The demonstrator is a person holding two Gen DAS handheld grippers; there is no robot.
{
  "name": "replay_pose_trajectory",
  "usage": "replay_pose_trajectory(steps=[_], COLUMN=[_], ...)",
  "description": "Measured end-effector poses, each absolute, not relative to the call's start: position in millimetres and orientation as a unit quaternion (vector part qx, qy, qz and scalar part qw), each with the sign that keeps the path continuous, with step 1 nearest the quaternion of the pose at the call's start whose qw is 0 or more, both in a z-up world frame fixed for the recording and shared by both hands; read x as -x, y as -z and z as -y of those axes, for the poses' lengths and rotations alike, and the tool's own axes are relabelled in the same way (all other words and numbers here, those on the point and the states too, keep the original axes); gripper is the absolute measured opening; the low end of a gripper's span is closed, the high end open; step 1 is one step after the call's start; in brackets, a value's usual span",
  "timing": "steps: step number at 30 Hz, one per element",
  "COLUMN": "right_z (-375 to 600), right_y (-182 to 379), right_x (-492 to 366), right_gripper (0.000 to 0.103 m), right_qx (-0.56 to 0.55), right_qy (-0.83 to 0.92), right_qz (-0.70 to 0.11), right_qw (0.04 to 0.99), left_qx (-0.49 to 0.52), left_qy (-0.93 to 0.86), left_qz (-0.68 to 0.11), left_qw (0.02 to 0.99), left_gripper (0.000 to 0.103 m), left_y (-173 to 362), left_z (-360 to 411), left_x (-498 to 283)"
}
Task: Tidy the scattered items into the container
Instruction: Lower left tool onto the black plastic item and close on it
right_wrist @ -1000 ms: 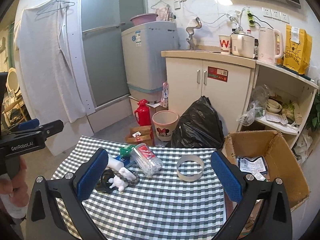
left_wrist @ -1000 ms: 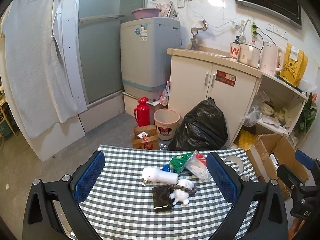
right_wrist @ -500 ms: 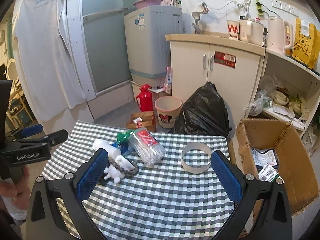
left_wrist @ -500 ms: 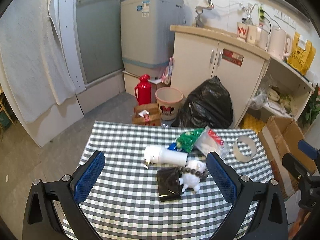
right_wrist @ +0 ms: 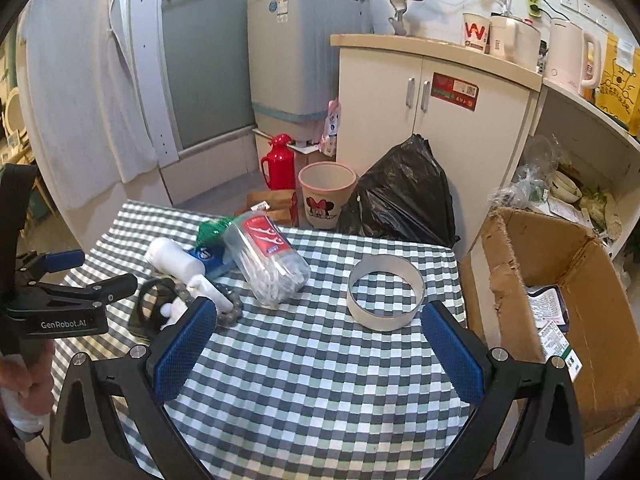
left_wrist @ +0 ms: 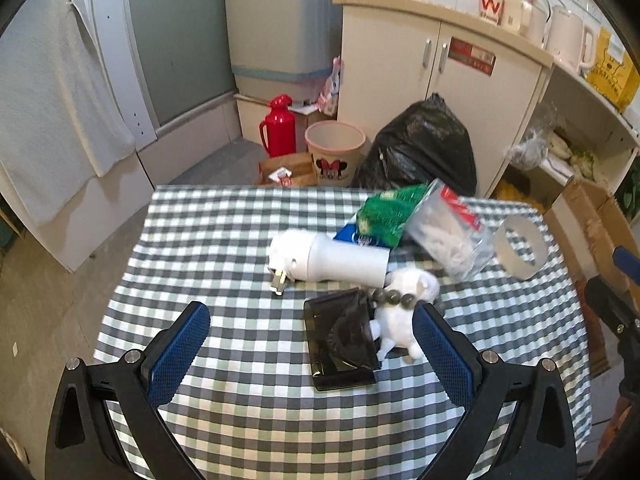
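A pile lies on the checkered table (left_wrist: pixel 248 400): a white cylinder with a plug (left_wrist: pixel 332 258), a black pouch (left_wrist: pixel 340 340), a white plush toy (left_wrist: pixel 400 320) with a bead bracelet, a green packet (left_wrist: pixel 384 208) and a clear bag of cotton swabs (left_wrist: pixel 444 236). My left gripper (left_wrist: pixel 312 356) stands open just before the pouch and toy. A tape ring (right_wrist: pixel 384 322) lies alone on the cloth, ahead of my open right gripper (right_wrist: pixel 318 354). Beyond the table's right edge an open cardboard box (right_wrist: pixel 532 256) holds a few paper packets.
On the floor past the table's far edge stand a black rubbish bag (right_wrist: pixel 400 200), a pink bin (right_wrist: pixel 326 196) and a red flask (right_wrist: pixel 278 164). Behind them are a cream cupboard (right_wrist: pixel 432 100) and a washing machine (right_wrist: pixel 304 48). A hand (right_wrist: pixel 20 372) holds the left gripper.
Both grippers have moved forward and tilted down over the table, so the pile and the tape ring are closer. Nothing on the table has moved; both stay open.
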State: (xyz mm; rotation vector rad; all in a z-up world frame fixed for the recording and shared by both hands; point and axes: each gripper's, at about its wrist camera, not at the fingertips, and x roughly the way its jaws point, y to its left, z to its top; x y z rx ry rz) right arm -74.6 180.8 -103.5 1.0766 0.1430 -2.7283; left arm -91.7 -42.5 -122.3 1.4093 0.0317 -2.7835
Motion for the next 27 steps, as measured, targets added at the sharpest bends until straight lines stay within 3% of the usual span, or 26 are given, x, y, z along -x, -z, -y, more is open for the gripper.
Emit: replay_pose_trajectory(steps=[21, 24, 27], right_z=[-170.9, -167.1, -164.1], right_y=[157.0, 164.5, 169.1], right_x=[130.0, 139.2, 145.0], right_gripper=[0.103, 0.103, 0.103], right_qx=[-0.429, -0.438, -0.439], right_qy=[0.894, 0.889, 0.888], right_qz=[-0.053, -0.066, -0.072], right_qw=[0.117, 0.112, 0.116], left_qx=[-0.502, -0.497, -0.492], left_qy=[0.864, 0.866, 0.869], left_qz=[-0.045, -0.055, -0.057], left_qw=[0.012, -0.002, -0.019], left_gripper=[0.103, 0.093, 0.070], left_y=[189.0, 188.2, 184.9], left_z=[63.3, 65.7, 64.9], left_x=[117.1, 116.0, 114.0])
